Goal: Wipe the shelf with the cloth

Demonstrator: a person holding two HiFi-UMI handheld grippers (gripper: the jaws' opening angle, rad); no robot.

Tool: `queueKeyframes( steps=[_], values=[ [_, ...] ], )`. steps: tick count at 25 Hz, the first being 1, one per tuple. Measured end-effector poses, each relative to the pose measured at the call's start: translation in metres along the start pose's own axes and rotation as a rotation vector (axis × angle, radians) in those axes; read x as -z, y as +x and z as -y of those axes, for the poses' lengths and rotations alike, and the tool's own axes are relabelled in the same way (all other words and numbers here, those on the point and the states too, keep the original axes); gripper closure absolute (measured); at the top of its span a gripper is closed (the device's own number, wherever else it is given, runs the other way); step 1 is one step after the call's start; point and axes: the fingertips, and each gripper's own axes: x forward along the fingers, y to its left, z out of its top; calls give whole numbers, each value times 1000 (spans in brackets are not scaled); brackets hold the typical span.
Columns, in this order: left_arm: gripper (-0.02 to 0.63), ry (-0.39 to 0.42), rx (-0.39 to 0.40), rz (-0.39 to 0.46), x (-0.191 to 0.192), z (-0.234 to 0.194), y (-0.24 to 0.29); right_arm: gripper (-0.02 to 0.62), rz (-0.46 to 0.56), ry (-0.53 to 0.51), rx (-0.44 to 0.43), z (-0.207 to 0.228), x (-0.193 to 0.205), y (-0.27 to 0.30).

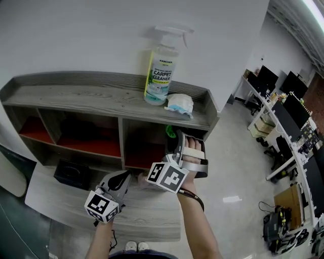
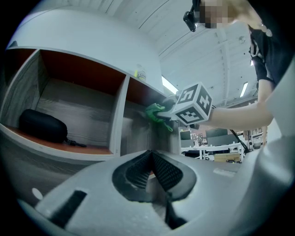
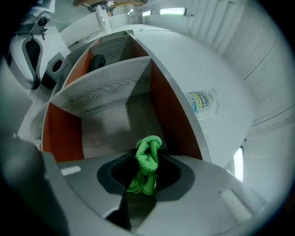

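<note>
Two grippers: right gripper point(image 3: 146, 174) fingers pinch the green cloth point(image 3: 148, 156) at the shelf's point(image 3: 103, 131) right compartment; left gripper point(image 2: 151, 169) fingers pressed together, empty. Risk: wiping friction may drag the bunched cloth free.

An open-plan office: long white counters point(image 1: 274, 119) in rows carry dark monitors point(image 1: 267, 77), above a glossy pale floor point(image 1: 238, 162), with a strip light point(image 1: 315, 9) overhead.
</note>
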Motion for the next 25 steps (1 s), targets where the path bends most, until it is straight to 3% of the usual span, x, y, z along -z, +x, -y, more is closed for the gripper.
queueKeyframes(
  steps=[4,11,25],
  values=[
    [607,-6,-1,4,1,1,2,484,-75,-74,-22,-3,12,0],
    [606,-6,10,3,2,6,3,483,-174,-79,-76,-12,37,2],
    [607,-6,-4,2,4,6,-5,483,-235,-57,-209,-75,60,-4]
  ],
)
